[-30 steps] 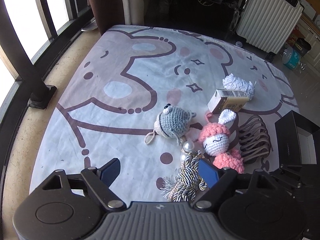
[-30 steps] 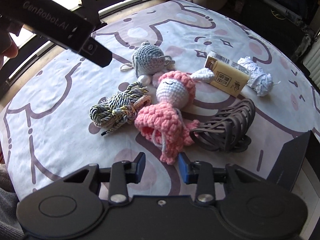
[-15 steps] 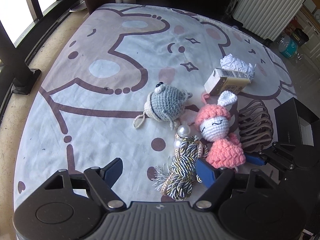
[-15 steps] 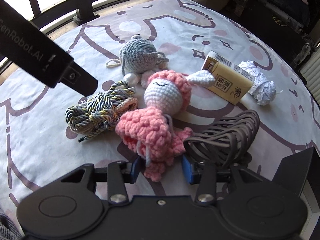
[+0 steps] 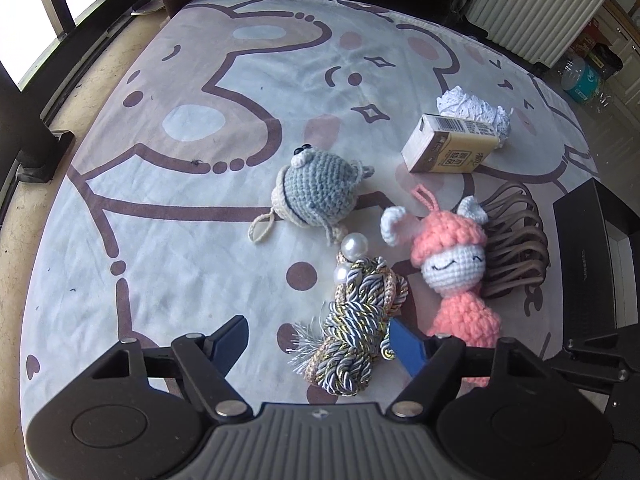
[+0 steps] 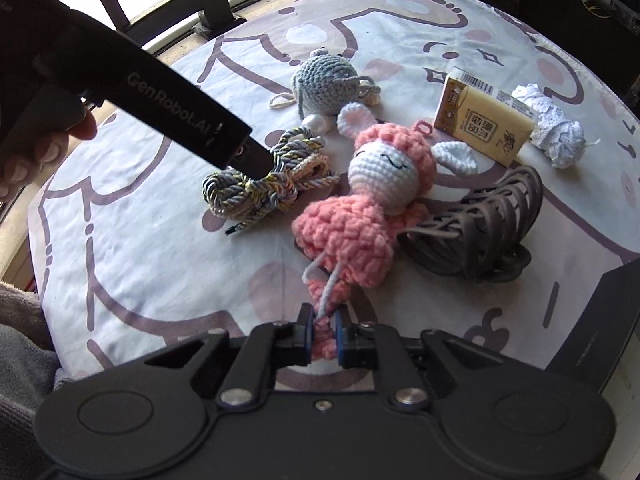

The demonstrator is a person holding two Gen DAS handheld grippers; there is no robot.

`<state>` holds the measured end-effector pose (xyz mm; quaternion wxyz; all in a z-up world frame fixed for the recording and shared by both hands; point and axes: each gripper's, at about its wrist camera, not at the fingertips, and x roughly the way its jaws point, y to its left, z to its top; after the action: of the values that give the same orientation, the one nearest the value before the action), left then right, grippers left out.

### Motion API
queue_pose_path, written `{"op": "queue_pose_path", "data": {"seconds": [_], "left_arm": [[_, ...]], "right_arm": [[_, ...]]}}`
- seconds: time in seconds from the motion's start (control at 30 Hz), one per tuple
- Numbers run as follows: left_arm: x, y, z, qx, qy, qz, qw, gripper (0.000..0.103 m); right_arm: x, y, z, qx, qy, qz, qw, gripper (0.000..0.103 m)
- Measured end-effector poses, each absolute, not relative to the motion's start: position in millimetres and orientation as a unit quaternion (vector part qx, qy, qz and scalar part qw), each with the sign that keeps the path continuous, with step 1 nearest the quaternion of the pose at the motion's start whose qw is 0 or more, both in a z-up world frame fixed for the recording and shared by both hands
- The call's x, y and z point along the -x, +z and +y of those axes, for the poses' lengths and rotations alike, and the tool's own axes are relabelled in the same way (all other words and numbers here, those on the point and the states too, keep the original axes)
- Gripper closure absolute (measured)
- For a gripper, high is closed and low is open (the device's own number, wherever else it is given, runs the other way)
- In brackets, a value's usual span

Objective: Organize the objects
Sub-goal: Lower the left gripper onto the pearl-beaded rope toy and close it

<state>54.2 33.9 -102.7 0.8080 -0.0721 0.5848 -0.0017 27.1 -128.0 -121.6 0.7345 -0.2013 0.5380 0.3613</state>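
Observation:
A pink crochet bunny doll [image 6: 368,196] lies on the patterned cloth; it also shows in the left wrist view [image 5: 452,264]. My right gripper [image 6: 323,330] is shut on the doll's pink feet. My left gripper [image 5: 316,340] is open, its fingers on either side of a coiled braided cord with pearls [image 5: 356,320], which also shows in the right wrist view [image 6: 260,184]. A grey crochet mouse [image 5: 316,192] lies beyond the cord.
A yellow carton [image 5: 448,148], a white lace bundle [image 5: 476,110] and a stack of brown hangers [image 5: 516,240] lie to the right. A black open box [image 5: 592,256] stands at the cloth's right edge. Window bars [image 5: 24,80] run along the left.
My right gripper closed on the doll's feet. My left gripper moved forward and right until its open fingers came round the braided cord.

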Motion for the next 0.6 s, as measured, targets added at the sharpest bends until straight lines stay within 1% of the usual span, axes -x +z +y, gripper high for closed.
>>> {"op": "queue_pose_path", "data": {"seconds": [0.13, 0.3, 0.43, 0.53, 0.6], "left_arm": [[-53.1, -104.8, 29.6, 0.070, 0.001, 0.588, 0.806, 0.028], [-53.0, -108.6, 24.1, 0.067, 0.005, 0.593, 0.802, 0.032], [-53.6, -108.9, 21.4, 0.068, 0.009, 0.591, 0.804, 0.033], [-54.2, -109.4, 17.0, 0.068, 0.001, 0.590, 0.804, 0.034], [-55.1, -109.8, 13.6, 0.063, -0.005, 0.590, 0.805, 0.035]], "right_arm": [[-14.3, -125.4, -138.4, 0.216, 0.368, 0.561, 0.710, 0.092], [6.5, -131.6, -148.5, 0.220, 0.399, 0.604, 0.654, 0.092], [25.2, -134.1, -152.3, 0.230, 0.425, 0.624, 0.614, 0.091], [27.0, -125.1, -155.1, 0.231, 0.415, 0.612, 0.632, 0.090], [20.9, -112.4, -159.9, 0.204, 0.406, 0.598, 0.660, 0.082]]}}
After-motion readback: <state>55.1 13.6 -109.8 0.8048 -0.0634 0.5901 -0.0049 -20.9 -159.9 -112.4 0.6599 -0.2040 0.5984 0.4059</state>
